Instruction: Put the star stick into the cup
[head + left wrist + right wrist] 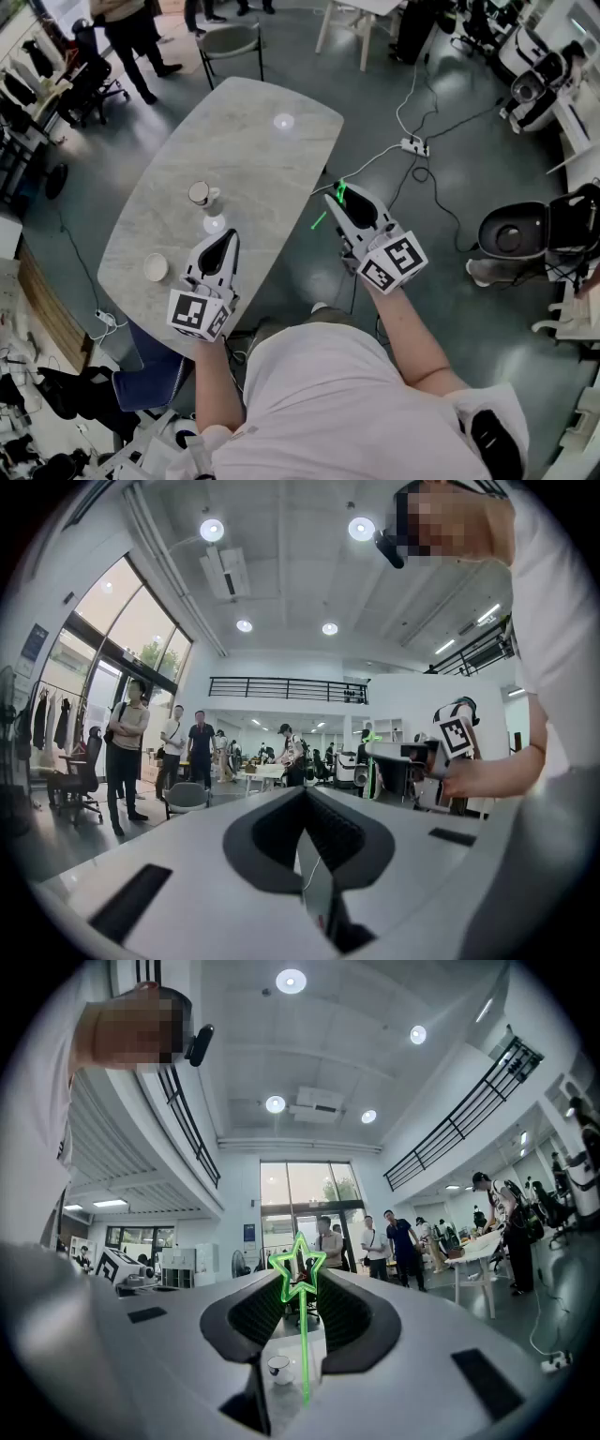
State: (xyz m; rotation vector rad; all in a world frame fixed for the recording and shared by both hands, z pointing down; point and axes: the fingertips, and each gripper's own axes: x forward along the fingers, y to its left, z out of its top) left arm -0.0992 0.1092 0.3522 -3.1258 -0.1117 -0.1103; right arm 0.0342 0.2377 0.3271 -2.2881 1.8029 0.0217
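Currently we hold the right gripper (335,194) just off the right edge of the worktop (253,141), above the floor, with the star stick (323,217) clamped in it. In the right gripper view, the right gripper (300,1286) shows its fingers (251,1314) set partway apart, with a narrow gap between the ribbed pads. The green star stick (303,1344) runs upright through that gap, and its star-shaped head rises just beyond the fingertips. We read the pads as pressing on the shaft, since the stick rests on nothing else. Through the gap, beside the lower end of the stick, we see a patch of worktop with the white cup (279,1365) on it. In the head view the cup (200,194), white with a handle, stands upright near the middle of the worktop, well apart from the stick and to its left; the stick is not in the cup. We hold the left gripper (229,237) over the near part of the worktop, nearer to us than the cup. In the left gripper view, the left gripper (304,795) has its fingers (270,834) brought together at the tips, with nothing between them; it touches no object. A small white bowl (156,267) sits on the worktop near its left edge, to the left of the left gripper. Several people (131,752) stand in the room beyond the worktop.
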